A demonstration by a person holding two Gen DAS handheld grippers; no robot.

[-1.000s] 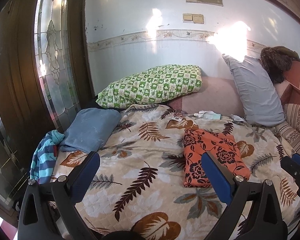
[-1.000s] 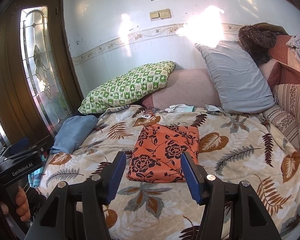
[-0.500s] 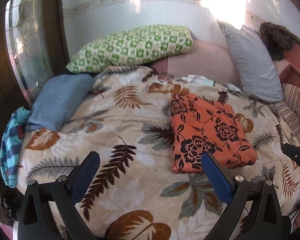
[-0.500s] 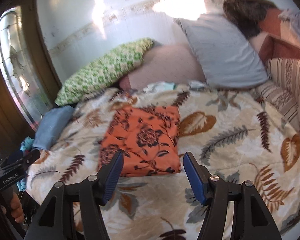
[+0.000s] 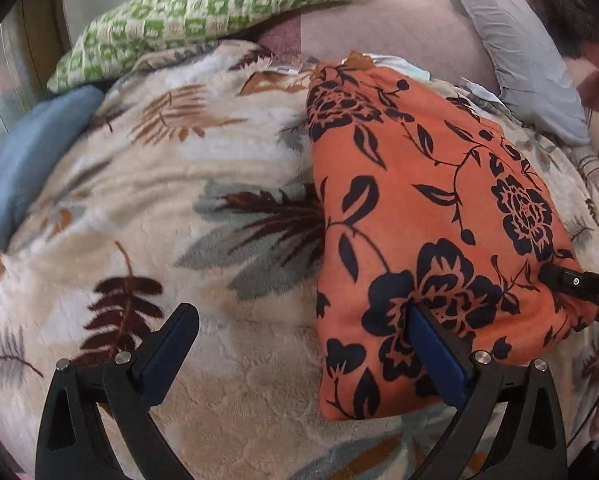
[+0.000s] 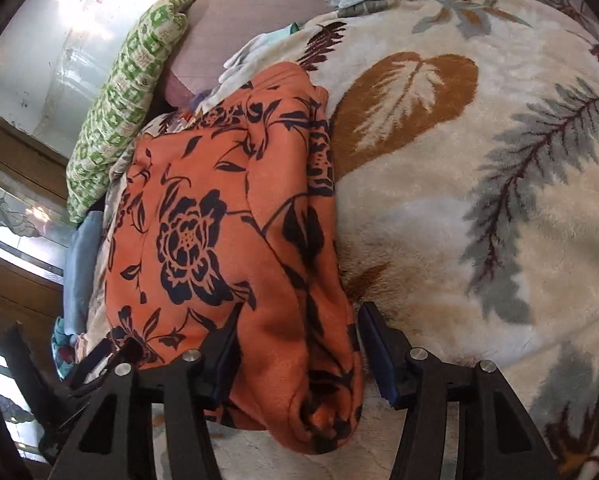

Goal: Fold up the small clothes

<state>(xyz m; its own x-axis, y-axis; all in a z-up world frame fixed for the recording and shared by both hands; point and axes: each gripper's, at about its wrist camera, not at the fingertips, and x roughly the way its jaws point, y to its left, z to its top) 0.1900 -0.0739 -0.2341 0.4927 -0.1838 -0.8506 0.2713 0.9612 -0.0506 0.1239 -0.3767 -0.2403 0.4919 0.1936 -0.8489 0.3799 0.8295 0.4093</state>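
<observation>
Leaf-print blanket (image 5: 203,208) bears folded orange garment (image 5: 427,208).

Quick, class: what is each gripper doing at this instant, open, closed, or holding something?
Left gripper: open, holding nothing; one finger over the orange floral garment.
Right gripper: open, straddling the garment's near edge, not clamped.

A bed (image 5: 203,216) under a cream leaf-print blanket (image 6: 479,208) holds a green checked pillow (image 5: 203,8) and a grey pillow (image 5: 511,44). Sunlight glares on the white wall (image 6: 59,40) beside a wood-framed window (image 6: 15,216).
</observation>
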